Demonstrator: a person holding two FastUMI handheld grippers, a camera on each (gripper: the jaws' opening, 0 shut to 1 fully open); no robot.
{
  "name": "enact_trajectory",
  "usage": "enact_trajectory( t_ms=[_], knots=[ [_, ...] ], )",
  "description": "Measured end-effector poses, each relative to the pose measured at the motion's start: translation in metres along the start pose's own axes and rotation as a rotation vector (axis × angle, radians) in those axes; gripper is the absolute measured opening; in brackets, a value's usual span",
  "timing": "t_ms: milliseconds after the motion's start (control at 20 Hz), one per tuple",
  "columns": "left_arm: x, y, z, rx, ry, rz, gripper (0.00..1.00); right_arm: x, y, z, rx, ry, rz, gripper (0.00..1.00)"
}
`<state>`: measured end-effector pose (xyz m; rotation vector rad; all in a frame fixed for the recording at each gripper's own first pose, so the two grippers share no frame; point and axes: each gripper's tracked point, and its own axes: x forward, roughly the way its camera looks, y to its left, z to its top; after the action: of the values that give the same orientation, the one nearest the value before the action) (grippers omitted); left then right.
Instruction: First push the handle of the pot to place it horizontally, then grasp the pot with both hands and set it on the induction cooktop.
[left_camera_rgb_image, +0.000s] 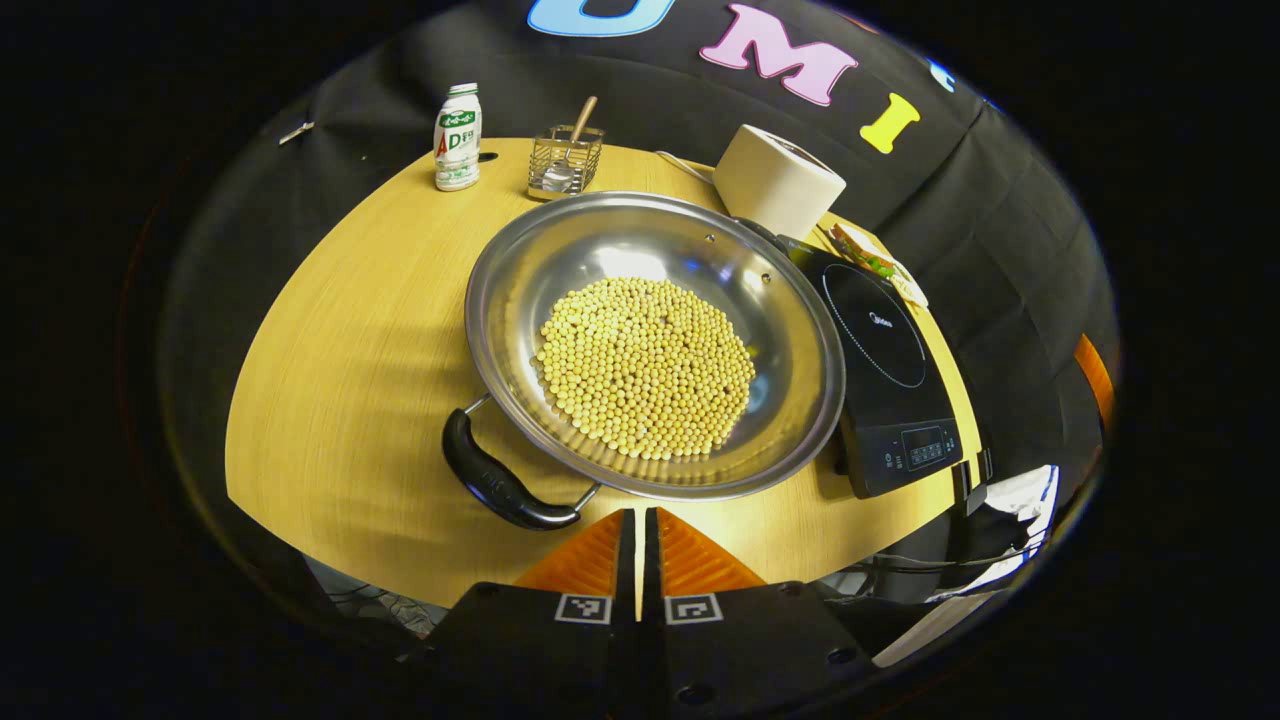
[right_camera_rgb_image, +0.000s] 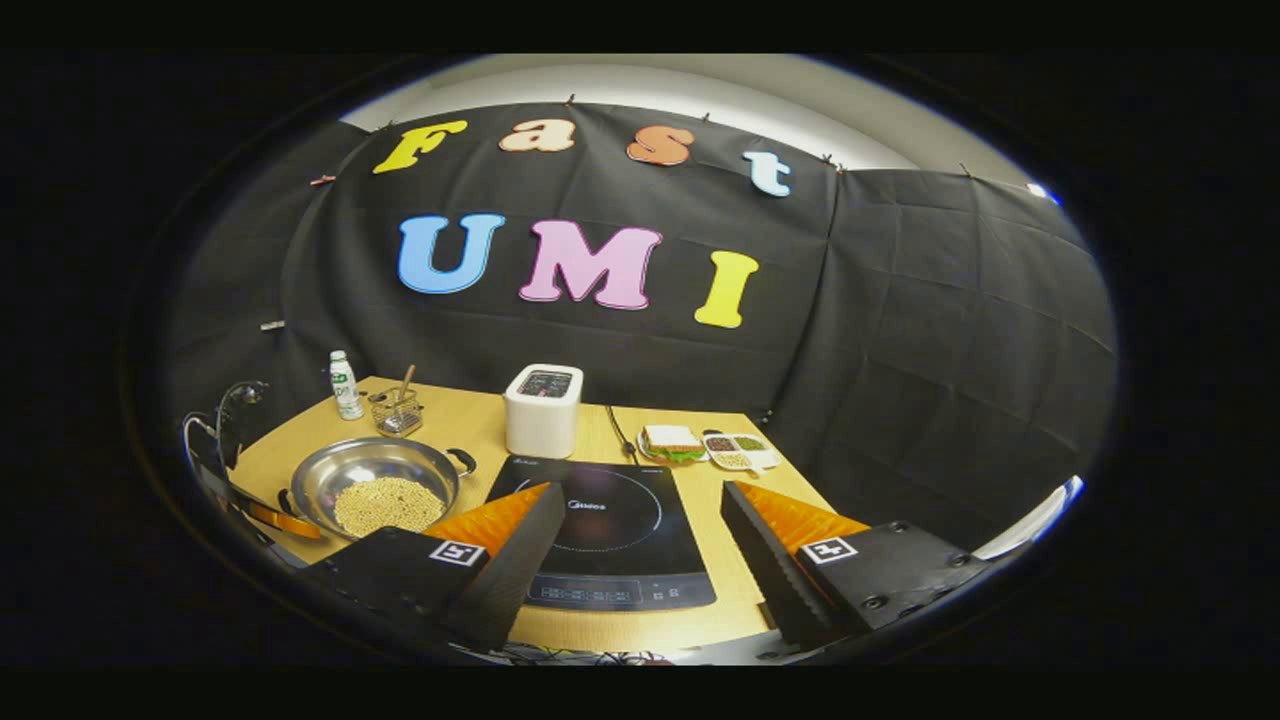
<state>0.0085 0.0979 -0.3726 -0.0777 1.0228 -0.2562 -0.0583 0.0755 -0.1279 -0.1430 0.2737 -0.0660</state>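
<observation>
Left gripper (left_camera_rgb_image: 640, 530) (closed) nears table's (left_camera_rgb_image: 340, 380) pot (left_camera_rgb_image: 650, 345).

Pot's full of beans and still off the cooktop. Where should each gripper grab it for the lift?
Take the pot by its two black loop handles: the left gripper on the near handle, the right gripper on the far handle. The wide, sloped rim likely offers poorer grip.

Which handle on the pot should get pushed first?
Find the induction cooktop on the wooden table; the steel pot of beans sits beside it. The near handle is the black curved grip at the rim closest to the shut left tongs.
</observation>
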Motion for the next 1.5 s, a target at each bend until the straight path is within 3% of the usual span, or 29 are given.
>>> enact_trajectory(
  t_ms=[450, 800, 1500],
  knots=[
    [0.001, 0.026, 0.011, -0.015, 0.001, 0.047, 0.05, 0.001, -0.005, -0.011, 0.007, 0.031, -0.013, 0.98],
    [0.002, 0.068, 0.026, -0.013, -0.006, 0.125, 0.05, 0.008, 0.002, -0.004, 0.018, 0.024, -0.012, 0.98],
    [0.007, 0.124, 0.064, -0.073, -0.055, 0.174, 0.05, 0.020, 0.006, -0.019, 0.023, 0.088, -0.028, 0.98]
  ],
)
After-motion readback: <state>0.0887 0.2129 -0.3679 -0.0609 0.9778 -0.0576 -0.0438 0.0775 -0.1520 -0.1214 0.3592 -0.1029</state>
